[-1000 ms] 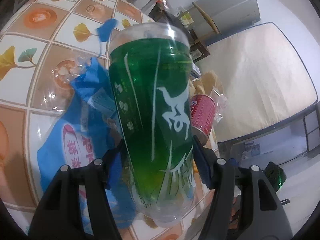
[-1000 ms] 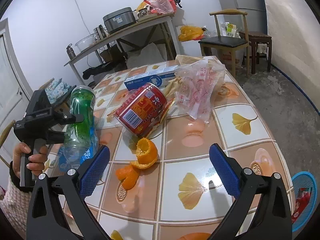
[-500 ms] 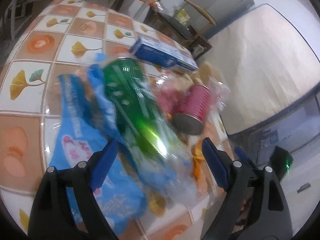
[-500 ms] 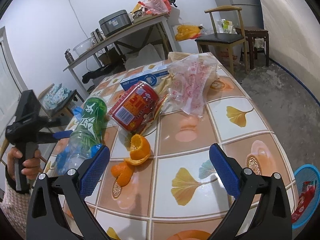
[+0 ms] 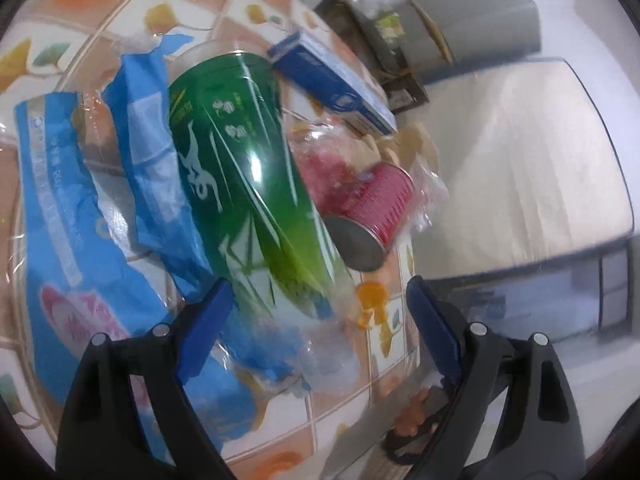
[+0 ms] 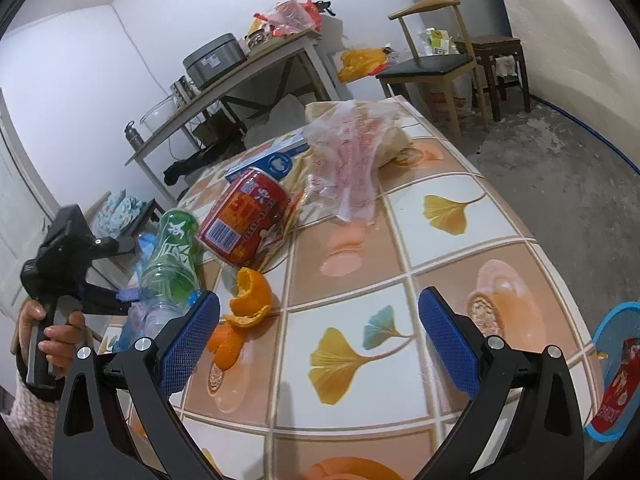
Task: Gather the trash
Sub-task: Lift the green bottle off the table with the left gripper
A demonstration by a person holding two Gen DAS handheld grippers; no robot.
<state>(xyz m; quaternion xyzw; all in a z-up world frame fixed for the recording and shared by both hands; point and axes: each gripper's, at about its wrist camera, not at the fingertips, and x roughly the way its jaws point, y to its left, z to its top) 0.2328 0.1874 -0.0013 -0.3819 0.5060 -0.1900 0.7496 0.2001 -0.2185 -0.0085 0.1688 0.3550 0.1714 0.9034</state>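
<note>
Green plastic, the bottle (image 5: 244,176) is no longer held upright between the pads as it was a second earlier; it now lies tilted on the tiled table (image 6: 452,256), resting on a crumpled blue wrapper (image 5: 80,240). The left gripper (image 5: 320,312) has just been opening: its jaws are spread wide with the bottle's clear neck end between them, untouched by the pads. The right gripper (image 6: 320,332) is also spread, with nothing between its pads, above bare tiles.

One bottle, one red can (image 6: 244,216) on its side, one blue carton (image 6: 276,156), one clear bag (image 6: 348,152) with red print and two pieces of orange peel (image 6: 248,296) are counted. White markings are printed on the bottle's green label.
</note>
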